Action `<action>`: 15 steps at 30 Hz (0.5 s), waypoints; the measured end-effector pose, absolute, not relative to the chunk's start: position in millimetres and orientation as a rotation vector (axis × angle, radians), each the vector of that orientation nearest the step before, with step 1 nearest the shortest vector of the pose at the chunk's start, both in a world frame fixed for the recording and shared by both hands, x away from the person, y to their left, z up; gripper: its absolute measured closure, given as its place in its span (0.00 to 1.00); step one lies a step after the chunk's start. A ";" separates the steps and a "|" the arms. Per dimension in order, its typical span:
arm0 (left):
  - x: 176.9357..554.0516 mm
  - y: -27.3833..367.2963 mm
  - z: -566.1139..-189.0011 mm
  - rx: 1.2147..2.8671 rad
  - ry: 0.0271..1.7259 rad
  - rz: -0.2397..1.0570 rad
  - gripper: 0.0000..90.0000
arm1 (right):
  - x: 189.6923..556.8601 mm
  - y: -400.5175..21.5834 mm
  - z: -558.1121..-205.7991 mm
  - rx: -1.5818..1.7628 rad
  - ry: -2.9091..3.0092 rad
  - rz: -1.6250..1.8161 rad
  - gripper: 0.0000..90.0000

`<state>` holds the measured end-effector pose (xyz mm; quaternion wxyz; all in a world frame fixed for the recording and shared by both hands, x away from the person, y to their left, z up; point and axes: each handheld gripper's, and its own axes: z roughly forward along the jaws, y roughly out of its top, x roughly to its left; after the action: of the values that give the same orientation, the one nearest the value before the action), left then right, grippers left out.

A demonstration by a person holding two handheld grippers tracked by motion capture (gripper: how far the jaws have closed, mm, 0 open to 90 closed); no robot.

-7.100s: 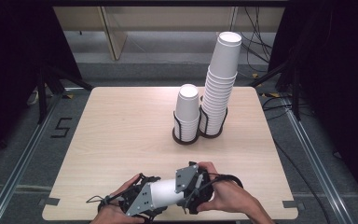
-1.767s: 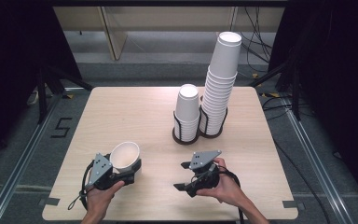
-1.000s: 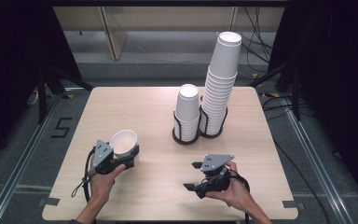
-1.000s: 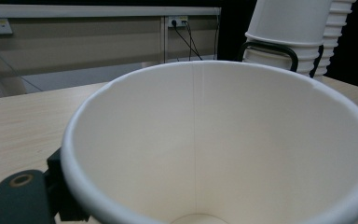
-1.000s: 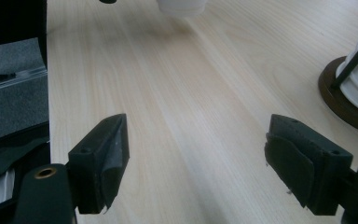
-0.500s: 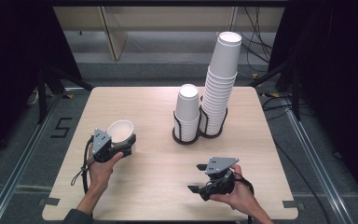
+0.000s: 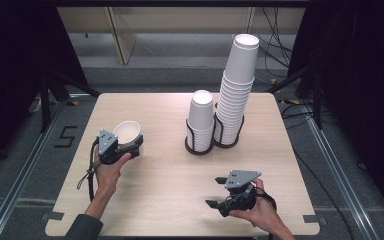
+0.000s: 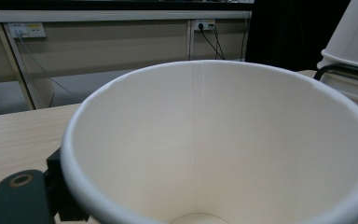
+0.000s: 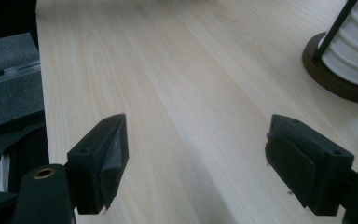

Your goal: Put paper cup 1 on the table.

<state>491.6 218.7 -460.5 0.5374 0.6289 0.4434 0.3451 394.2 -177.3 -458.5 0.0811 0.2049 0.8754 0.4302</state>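
The left tool (image 7: 122,147) is clamped on a single white paper cup (image 7: 126,133), jaws drawn in close on its lower wall, mouth tilted up and away from the person. In the left gripper view the cup (image 8: 223,149) crowds the lens, one black jaw showing at its lower left edge. The cup hangs over the left part of the bench (image 7: 165,175), well apart from the two holders.

The right tool (image 7: 230,197) sits low over the near right corner, jaws spread wide with nothing between them; the right gripper view shows bare wood between its pads (image 9: 107,158).

Further out stand the short stack (image 7: 200,120) and the tall stack (image 7: 237,85), each in a dark wire holder, just beside one another near the bench's middle.

Judging risks from here: thin paper held this tightly could crease or go oval, and an oval cup will not nest cleanly on a stack. With the grip so low, the tilted cup may pivot or slip out. If it is carried toward the holders, a careless brush could topple the tall stack, which already leans a little
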 end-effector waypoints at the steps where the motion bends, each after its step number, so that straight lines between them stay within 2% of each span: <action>1: 494.0 218.0 -460.7 1.496 1.057 0.825 0.15 | 394.1 -178.0 -458.4 0.603 2.611 1.282 0.25; 15: 544.0 209.8 -480.9 1.476 1.111 0.828 0.14 | 393.3 -183.2 -461.2 0.611 2.609 1.270 0.24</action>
<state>544.0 209.8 -480.9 0.5301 0.6182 0.4653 0.3467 393.3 -183.2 -461.2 0.0880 0.2054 0.8764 0.4266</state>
